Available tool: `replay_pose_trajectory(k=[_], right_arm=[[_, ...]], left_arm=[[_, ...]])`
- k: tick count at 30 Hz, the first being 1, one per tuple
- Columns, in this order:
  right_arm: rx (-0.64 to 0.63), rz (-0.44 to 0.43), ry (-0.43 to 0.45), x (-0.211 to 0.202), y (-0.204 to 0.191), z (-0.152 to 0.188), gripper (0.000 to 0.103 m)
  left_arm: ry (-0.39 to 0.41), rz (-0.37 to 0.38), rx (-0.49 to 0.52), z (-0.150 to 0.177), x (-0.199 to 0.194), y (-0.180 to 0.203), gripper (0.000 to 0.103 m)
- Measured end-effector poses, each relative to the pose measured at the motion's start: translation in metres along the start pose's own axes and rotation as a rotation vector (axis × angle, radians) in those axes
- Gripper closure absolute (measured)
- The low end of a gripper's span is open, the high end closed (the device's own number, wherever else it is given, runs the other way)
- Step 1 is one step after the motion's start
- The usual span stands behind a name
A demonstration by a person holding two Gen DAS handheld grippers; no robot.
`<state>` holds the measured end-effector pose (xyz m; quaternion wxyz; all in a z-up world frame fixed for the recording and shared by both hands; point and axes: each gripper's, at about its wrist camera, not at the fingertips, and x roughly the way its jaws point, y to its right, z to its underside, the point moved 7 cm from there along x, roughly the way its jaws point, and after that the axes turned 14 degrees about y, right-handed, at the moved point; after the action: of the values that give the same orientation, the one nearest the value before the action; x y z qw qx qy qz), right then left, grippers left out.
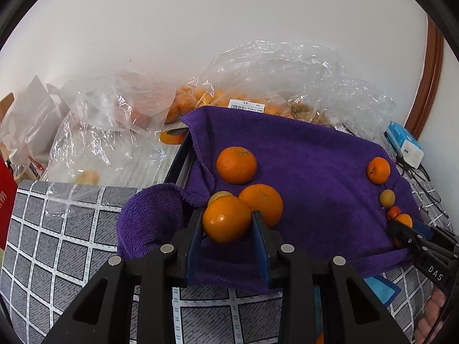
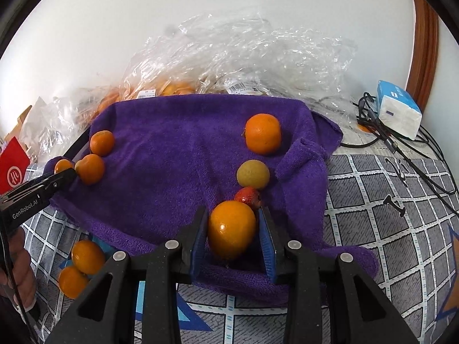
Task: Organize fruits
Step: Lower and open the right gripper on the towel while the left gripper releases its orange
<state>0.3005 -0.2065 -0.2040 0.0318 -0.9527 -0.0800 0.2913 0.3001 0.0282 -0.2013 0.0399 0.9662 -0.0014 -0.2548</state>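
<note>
A purple towel (image 1: 315,166) (image 2: 172,157) lies over a dark tray. My left gripper (image 1: 226,213) is shut on an orange (image 1: 226,220) at the towel's near left corner, beside two more oranges (image 1: 262,203) (image 1: 236,164). My right gripper (image 2: 233,210) has an orange (image 2: 231,229) between its jaws, resting on the towel. The left pad touches it and a thin gap shows at the right pad. Just beyond lie a red fruit (image 2: 248,196), a yellow-green fruit (image 2: 253,174) and an orange (image 2: 263,133). The left gripper (image 2: 66,176) shows at the towel's left edge.
Clear plastic bags (image 1: 258,80) (image 2: 243,51) with more oranges stand behind the towel against the wall. Two loose oranges (image 2: 87,256) lie on the grey checked cloth (image 2: 387,200). A tissue pack (image 2: 398,111) and black cables (image 2: 387,140) sit at the right. A red box (image 2: 13,169) is far left.
</note>
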Motion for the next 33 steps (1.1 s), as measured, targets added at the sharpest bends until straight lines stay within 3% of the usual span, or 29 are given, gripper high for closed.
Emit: replay_pose_trajectory(k=[5, 12, 21, 25, 31, 33], right_arm=[[-0.038, 0.009, 0.031, -0.005, -0.005, -0.002, 0.043], [-0.066, 0.022, 0.075, -0.014, -0.009, -0.005, 0.039], [-0.052, 0.029, 0.16, -0.036, -0.008, -0.019, 0.039], [-0.022, 0.029, 0.149, -0.05, -0.008, -0.024, 0.039], [0.003, -0.024, 0.117, -0.073, -0.018, -0.022, 0.039], [0.005, -0.023, 0.097, -0.076, -0.022, -0.019, 0.039]], left_arm=[[0.008, 0.03, -0.023, -0.001, -0.002, -0.001, 0.066], [0.065, 0.075, -0.037, -0.007, -0.015, 0.006, 0.058], [0.193, 0.092, -0.053, -0.027, -0.044, 0.003, 0.058], [0.235, 0.103, -0.051, -0.035, -0.056, 0.003, 0.058], [0.241, 0.167, -0.091, -0.049, -0.072, 0.006, 0.059], [0.236, 0.156, -0.113, -0.052, -0.08, 0.002, 0.059]])
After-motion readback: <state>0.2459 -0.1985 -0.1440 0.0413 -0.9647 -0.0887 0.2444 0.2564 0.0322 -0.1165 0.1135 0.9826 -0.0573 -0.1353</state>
